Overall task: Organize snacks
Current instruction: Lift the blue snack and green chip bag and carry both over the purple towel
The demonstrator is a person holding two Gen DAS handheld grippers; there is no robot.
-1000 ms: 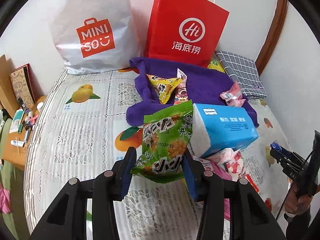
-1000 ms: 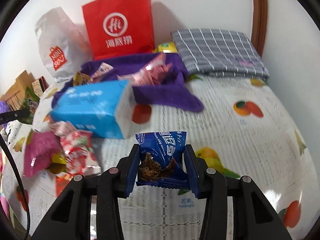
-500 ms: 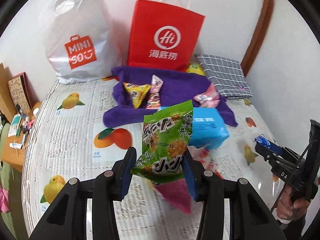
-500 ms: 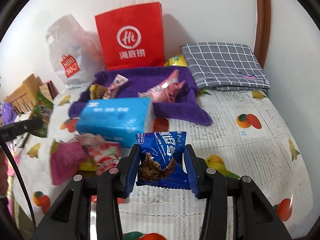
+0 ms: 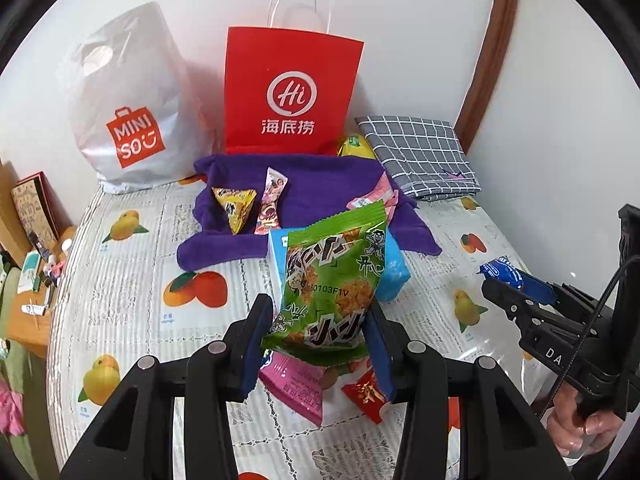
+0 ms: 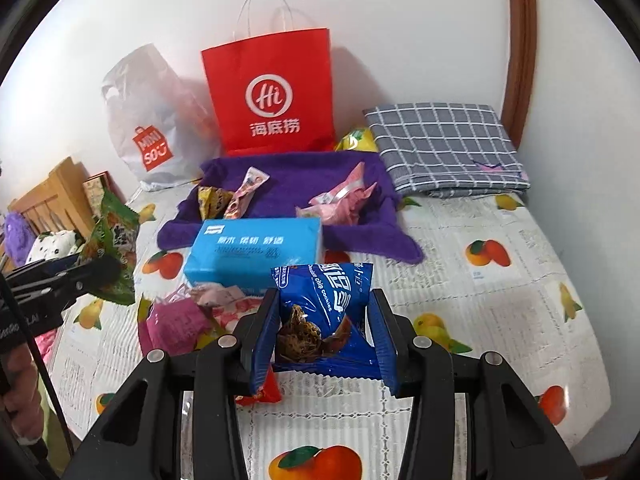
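My left gripper (image 5: 316, 344) is shut on a green snack packet (image 5: 332, 284) and holds it above the bed. My right gripper (image 6: 324, 344) is shut on a blue cookie packet (image 6: 326, 304), also held above the bed; it shows at the right of the left wrist view (image 5: 506, 276). A purple towel (image 5: 320, 184) lies near the wall with a yellow triangular snack (image 5: 236, 206), a pink-white stick packet (image 5: 270, 200) and pink packets (image 6: 340, 200) on it. More packets, a magenta one (image 6: 176, 320) and red ones (image 5: 366, 394), lie below the grippers.
A blue tissue pack (image 6: 252, 252) sits in front of the towel. A red paper bag (image 5: 290, 92) and a white Miniso bag (image 5: 128, 100) stand against the wall. A grey checked pillow (image 6: 444, 148) lies at the back right. A wooden side table (image 5: 24, 308) stands left of the bed.
Both grippers have pulled back and up from the bed with their packets, so the bags, towel and tissue pack look smaller and farther. Both grips are unchanged.
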